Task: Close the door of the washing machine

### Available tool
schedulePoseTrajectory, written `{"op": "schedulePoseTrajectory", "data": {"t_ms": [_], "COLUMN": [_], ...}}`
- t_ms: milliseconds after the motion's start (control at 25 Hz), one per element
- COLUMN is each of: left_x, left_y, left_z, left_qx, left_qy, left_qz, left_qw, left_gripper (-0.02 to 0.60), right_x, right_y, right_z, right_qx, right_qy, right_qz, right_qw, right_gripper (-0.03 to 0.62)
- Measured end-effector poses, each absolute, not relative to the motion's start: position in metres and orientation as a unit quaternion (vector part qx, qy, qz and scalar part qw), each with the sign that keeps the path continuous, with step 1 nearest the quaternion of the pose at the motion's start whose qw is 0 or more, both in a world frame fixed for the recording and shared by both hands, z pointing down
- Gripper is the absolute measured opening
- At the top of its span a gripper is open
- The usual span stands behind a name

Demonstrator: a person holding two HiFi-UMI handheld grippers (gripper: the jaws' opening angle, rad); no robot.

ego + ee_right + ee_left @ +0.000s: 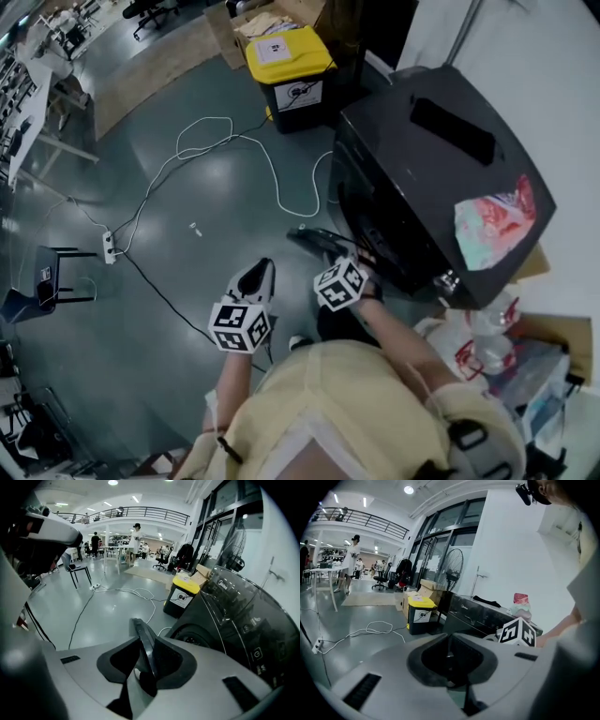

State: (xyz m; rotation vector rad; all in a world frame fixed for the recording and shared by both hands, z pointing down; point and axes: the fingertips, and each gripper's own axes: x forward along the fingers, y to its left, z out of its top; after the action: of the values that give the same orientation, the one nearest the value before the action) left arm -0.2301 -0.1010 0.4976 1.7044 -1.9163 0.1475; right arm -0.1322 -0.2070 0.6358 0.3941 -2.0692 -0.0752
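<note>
So the washing machine (422, 178) is the dark front-loader on the right of the head view, and the washing machine door (314, 239) is hanging open, sticking out from the front over the grey floor (206, 206). The right gripper (345, 258) is right at the door's outer edge. In the right gripper view, the door's dark rim stands upright in the gap of the jaws, and it looks pinched between them, though I can't actually see the pads touching it. Just past it you can see the round drum opening (194, 639). The left gripper (261, 272) sits just beside the right one, off the door, over bare floor. Its own view shows the jaws pressed together with nothing in them. There's a crumpled red-and-white plastic bag (492, 225) lying on top of the machine. A black bin with a yellow lid (289, 66) stands near the machine's far corner. A white cable (216, 141) loops across the floor to a power strip (109, 246).
</note>
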Motion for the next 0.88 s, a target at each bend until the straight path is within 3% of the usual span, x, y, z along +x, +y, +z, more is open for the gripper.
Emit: {"op": "schedulePoseTrajectory", "data": {"t_ms": [480, 880], "left_x": [-0.219, -0.237], "left_y": [-0.180, -0.219], "left_z": [0.490, 0.496], "left_qx": [0.674, 0.712], "left_qy": [-0.684, -0.640], "left_qz": [0.078, 0.096], "left_qw": [0.268, 0.273], "left_gripper": [0.011, 0.011], "right_x": [-0.135, -0.132], "right_y": [-0.255, -0.284], "right_z": [0.628, 0.629], "right_qx": [0.193, 0.248], "right_qy": [-0.851, -0.834], "right_qz": [0.032, 0.013], "right_qw": [0.488, 0.494], "right_gripper": [0.084, 0.086]}}
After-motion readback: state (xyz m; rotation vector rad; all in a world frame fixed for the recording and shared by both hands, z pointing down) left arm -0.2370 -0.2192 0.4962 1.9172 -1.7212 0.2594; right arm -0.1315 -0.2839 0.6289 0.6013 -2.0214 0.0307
